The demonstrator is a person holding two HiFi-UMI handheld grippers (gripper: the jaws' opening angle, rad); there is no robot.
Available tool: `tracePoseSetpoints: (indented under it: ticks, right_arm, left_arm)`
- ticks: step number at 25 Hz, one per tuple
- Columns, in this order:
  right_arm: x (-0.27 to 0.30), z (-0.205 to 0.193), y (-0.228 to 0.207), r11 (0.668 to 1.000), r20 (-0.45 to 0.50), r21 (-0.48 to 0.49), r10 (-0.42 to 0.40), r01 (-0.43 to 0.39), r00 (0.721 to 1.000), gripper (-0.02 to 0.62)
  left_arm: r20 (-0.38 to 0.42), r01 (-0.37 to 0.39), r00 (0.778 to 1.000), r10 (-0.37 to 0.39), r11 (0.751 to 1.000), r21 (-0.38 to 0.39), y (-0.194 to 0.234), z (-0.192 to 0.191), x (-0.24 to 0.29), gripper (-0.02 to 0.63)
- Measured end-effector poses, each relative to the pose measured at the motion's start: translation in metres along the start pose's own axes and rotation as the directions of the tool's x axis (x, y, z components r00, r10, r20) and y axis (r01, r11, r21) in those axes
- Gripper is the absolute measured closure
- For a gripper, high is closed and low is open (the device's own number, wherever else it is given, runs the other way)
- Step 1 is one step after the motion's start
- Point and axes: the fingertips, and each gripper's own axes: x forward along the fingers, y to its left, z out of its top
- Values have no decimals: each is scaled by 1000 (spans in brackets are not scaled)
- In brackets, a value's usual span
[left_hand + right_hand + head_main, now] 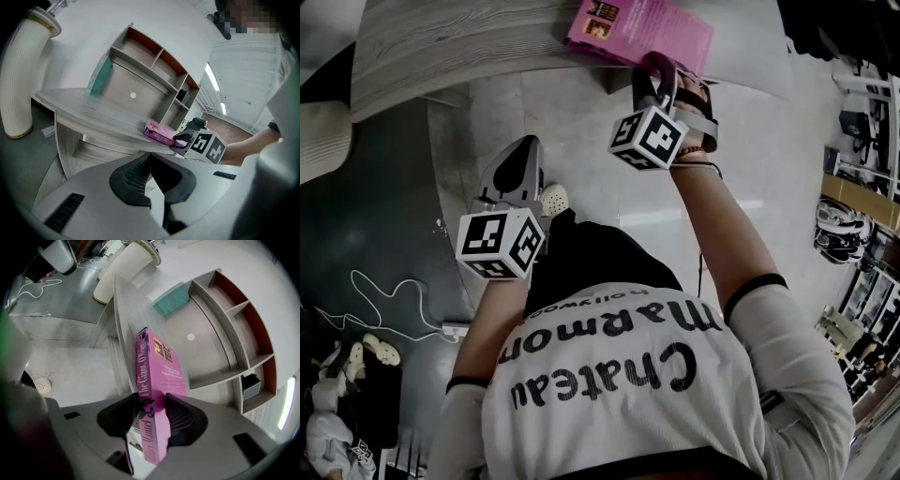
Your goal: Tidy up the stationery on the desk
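A pink book (642,28) lies at the near edge of the pale wooden desk (441,47), one end sticking out over the floor. My right gripper (656,70) holds that end. In the right gripper view the book (157,371) stands edge-on between the two dark pads, which press on its spine and cover, so my right gripper (152,413) is shut on it. My left gripper (514,159) hangs lower and to the left, over the floor and short of the desk. Its pads meet at the tip with nothing between them (150,159). From there the book (157,132) shows on the desk.
A shelf unit (154,61) with open compartments stands at the back of the desk, and a teal book (99,76) leans beside it. A tall white ribbed cylinder (23,79) stands on the floor left of the desk. A cable and power strip (450,328) lie on the dark floor.
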Motion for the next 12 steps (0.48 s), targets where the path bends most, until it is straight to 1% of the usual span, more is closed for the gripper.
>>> tracePoseSetpoints:
  ticks: [6,12]
  right_arm:
    - [-2,1,-2,1000,0,-14,-4,4,1000,413]
    - [-9,4,-10,1000,-1,-4,-2,1,1000,424]
  left_arm:
    - [2,-2,1000,2,1000,-1,2,2,-1,591]
    - [17,2,1000,-2,1000,4,-1,11,-3,591]
